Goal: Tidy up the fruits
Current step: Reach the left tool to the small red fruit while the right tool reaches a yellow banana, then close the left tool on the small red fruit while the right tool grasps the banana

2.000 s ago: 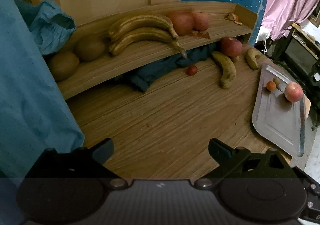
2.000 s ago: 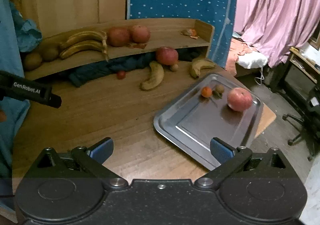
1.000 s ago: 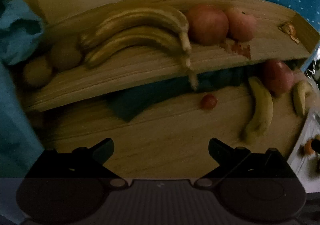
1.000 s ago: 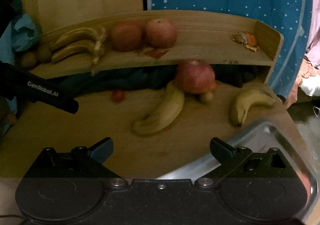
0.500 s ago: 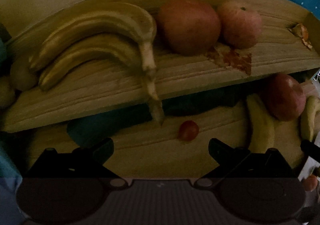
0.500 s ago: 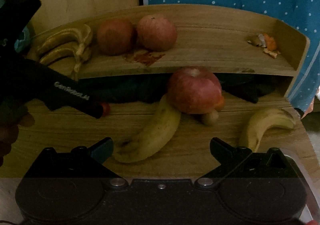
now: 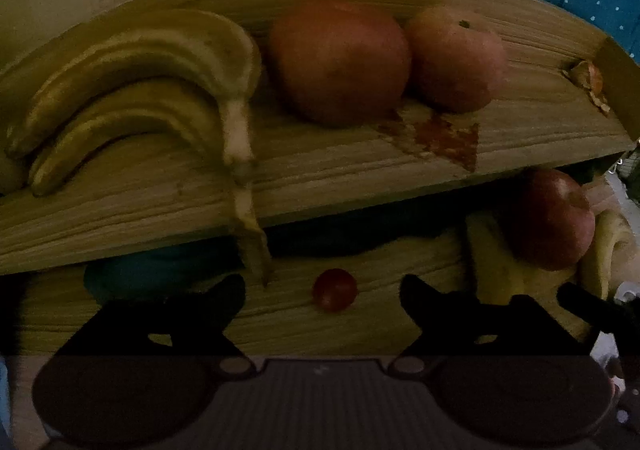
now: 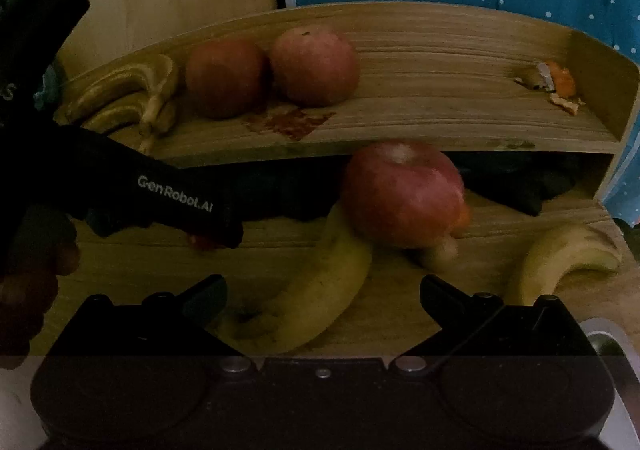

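A small red cherry tomato (image 7: 334, 290) lies on the wooden table between the fingertips of my open left gripper (image 7: 322, 302), without touching them. My right gripper (image 8: 322, 298) is open, with a yellow banana (image 8: 320, 290) lying across the gap just ahead of it. A red apple (image 8: 400, 193) rests against that banana's far end. A second banana (image 8: 568, 254) lies to the right. In the right wrist view the left gripper (image 8: 224, 230) reaches in from the left and mostly hides the tomato (image 8: 200, 241).
The raised wooden shelf (image 7: 360, 177) carries a bunch of bananas (image 7: 140, 89), two apples (image 7: 340, 61) (image 7: 456, 57) and orange peel (image 7: 588, 77). Dark cloth fills the gap under it. A metal tray corner (image 8: 608, 338) shows at lower right. The scene is dim.
Both grippers have moved forward toward the shelf. The left one has closed in on the tomato, the right one on the banana and apple. The views have darkened.
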